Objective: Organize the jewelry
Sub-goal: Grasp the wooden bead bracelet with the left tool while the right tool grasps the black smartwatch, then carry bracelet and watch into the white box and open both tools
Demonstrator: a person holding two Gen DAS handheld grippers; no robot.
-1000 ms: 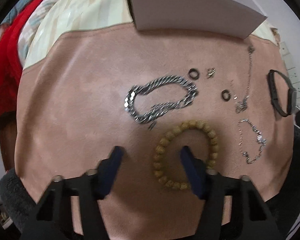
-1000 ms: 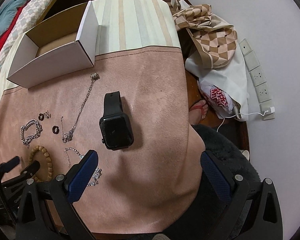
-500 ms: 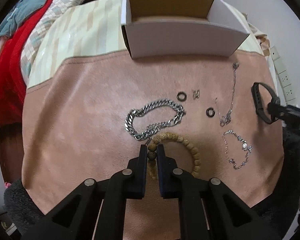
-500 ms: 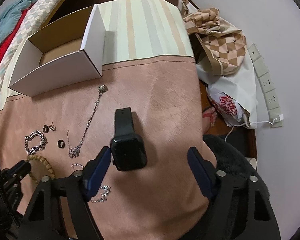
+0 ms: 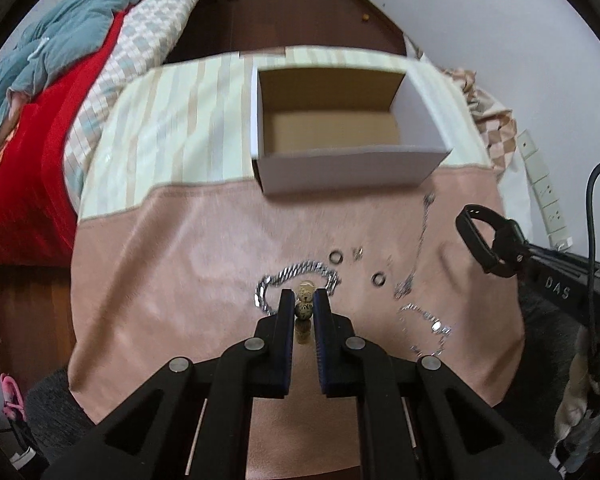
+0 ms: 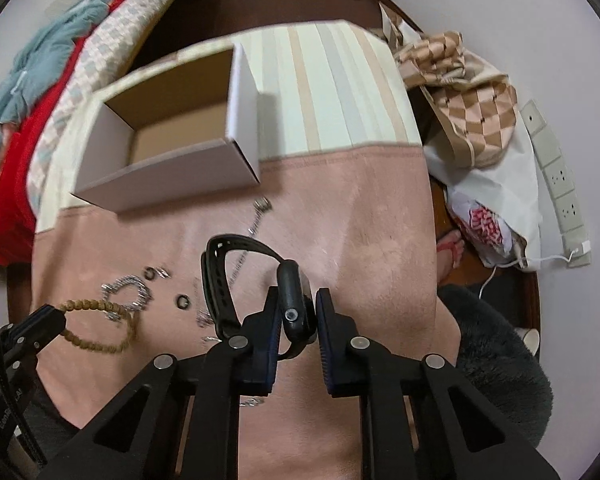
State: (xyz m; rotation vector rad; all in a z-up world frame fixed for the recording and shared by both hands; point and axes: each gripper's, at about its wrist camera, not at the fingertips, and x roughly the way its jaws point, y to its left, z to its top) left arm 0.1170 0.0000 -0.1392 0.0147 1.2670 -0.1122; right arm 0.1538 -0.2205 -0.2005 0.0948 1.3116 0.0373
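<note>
My left gripper (image 5: 303, 307) is shut on the wooden bead bracelet (image 5: 304, 308) and holds it above the pink cloth; the bracelet hangs from it in the right wrist view (image 6: 96, 320). My right gripper (image 6: 298, 312) is shut on the black smartwatch (image 6: 294, 300), lifted off the cloth, its strap (image 6: 216, 280) looping left. An open white cardboard box (image 5: 340, 168) stands at the far edge of the cloth. A thick silver chain (image 5: 296, 274), two dark rings (image 5: 378, 279), a thin necklace (image 5: 414, 264) and a thin bracelet (image 5: 428, 320) lie on the cloth.
The pink cloth (image 5: 180, 260) covers a table, with a striped cloth (image 5: 172, 128) behind it. A bed with red and teal bedding (image 5: 40, 80) is at the left. Bags (image 6: 472, 128) and a power strip (image 6: 556, 168) lie on the floor at the right.
My left gripper has risen with the bead bracelet off the cloth. My right gripper closed on the smartwatch and lifted it. Both views now look more toward the box.
</note>
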